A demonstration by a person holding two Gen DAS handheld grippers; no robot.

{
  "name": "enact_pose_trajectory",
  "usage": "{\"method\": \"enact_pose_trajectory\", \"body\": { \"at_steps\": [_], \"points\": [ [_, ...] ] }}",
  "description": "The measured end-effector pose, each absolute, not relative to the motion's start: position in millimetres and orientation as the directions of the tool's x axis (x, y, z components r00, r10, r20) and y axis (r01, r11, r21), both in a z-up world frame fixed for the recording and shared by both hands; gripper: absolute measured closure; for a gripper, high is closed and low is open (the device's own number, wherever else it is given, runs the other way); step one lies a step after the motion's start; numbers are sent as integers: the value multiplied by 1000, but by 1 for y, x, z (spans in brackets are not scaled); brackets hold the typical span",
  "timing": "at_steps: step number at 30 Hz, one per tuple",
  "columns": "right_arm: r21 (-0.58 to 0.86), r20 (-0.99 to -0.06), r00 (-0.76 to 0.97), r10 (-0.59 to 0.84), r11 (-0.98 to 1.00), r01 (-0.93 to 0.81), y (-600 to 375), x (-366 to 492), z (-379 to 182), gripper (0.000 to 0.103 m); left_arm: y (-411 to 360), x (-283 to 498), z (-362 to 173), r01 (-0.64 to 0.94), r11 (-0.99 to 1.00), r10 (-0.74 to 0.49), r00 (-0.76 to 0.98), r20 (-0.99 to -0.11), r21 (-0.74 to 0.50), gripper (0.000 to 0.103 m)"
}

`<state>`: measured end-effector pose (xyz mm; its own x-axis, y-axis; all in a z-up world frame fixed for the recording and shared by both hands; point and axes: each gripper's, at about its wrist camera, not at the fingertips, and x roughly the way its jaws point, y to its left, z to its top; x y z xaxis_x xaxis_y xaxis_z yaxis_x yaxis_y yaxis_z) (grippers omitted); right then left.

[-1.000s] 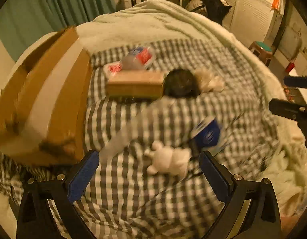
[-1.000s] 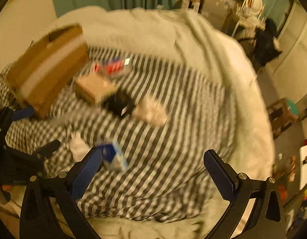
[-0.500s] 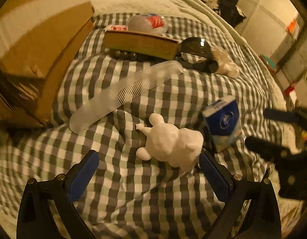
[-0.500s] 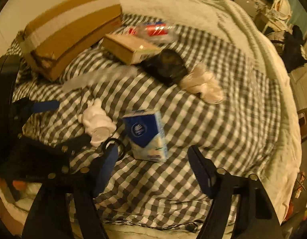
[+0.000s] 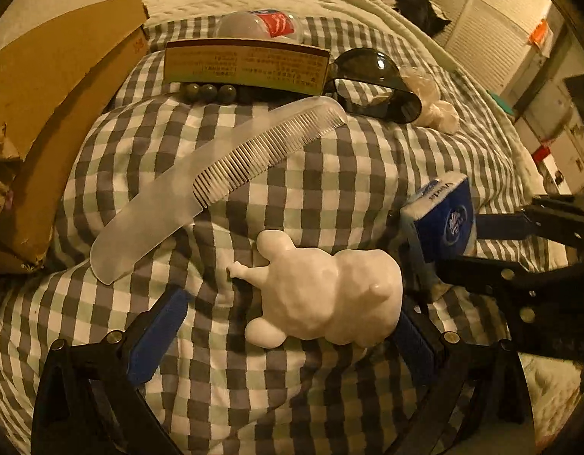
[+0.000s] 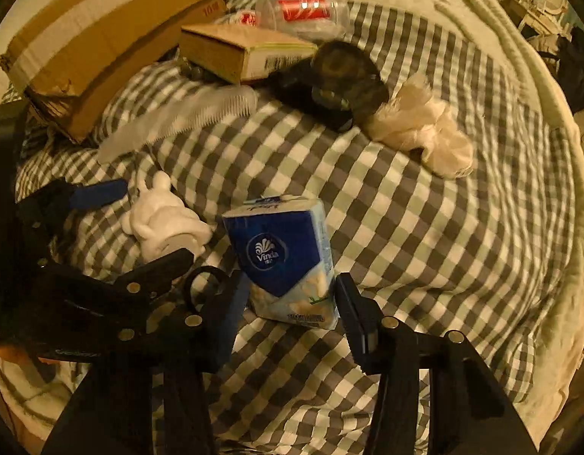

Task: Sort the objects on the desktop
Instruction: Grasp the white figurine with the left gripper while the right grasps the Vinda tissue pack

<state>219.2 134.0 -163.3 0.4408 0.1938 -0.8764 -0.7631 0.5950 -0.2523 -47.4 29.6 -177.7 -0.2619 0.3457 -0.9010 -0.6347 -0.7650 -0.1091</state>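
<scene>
Both grippers are down over the checked bedspread [image 5: 330, 174], each straddling its own target, so the sorting here looks like 2 pickups at once. The right gripper [image 6: 288, 295] has the blue tissue pack [image 6: 284, 258] directly between its fingers: the pack lies flat with its long axis running away from the tool, its near end sitting in the gap, and the jaws are closing across its narrow width. A sliver of cloth seems to show on each side, so to my eye the pads are not pressing yet. The left gripper [image 5: 284, 326] stands wide open around the white figurine [image 5: 326, 295], which lies on its side with its long axis crosswise, roughly from one finger to the other; its bulky end sits just beside or against the right-hand finger, while the other finger is well apart from it. I judge that a squeeze along that length may be awkward, and the soft bedding could let the toy roll. The 2 tools are close neighbours, the pack just beside the figurine, so the closing right finger has little room. Farther back lie a clear comb [image 5: 216, 185], a flat carton [image 5: 246, 66], dark sunglasses [image 5: 371, 83] and the big cardboard box [image 5: 60, 87], probably the destination.
</scene>
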Motion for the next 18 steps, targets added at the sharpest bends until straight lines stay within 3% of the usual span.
{"method": "enact_pose_trajectory", "body": {
  "at_steps": [6, 12, 14, 16, 18],
  "points": [
    [-214, -888, 407, 214, 591, -778, 133, 228, -170, 53, 19, -57, -174, -628, -760, 385, -230, -894, -166, 36],
    [-179, -894, 381, 235, 592, -786, 134, 229, -176, 39, 18, -65, -169, -581, -781, 405, -194, -893, -228, 36],
    [-196, -890, 393, 232, 583, -788, 136, 227, -178, 39, 15, -65, -166, -572, -783, 415, -188, -890, -245, 36],
    [-226, -888, 407, 214, 567, -792, 138, 225, -182, 52, 13, -64, -161, -566, -786, 421, -191, -887, -251, 36],
    [-242, -887, 415, 201, 562, -791, 137, 223, -182, 53, 11, -62, -154, -570, -783, 424, -198, -884, -248, 36]
  ]
}}
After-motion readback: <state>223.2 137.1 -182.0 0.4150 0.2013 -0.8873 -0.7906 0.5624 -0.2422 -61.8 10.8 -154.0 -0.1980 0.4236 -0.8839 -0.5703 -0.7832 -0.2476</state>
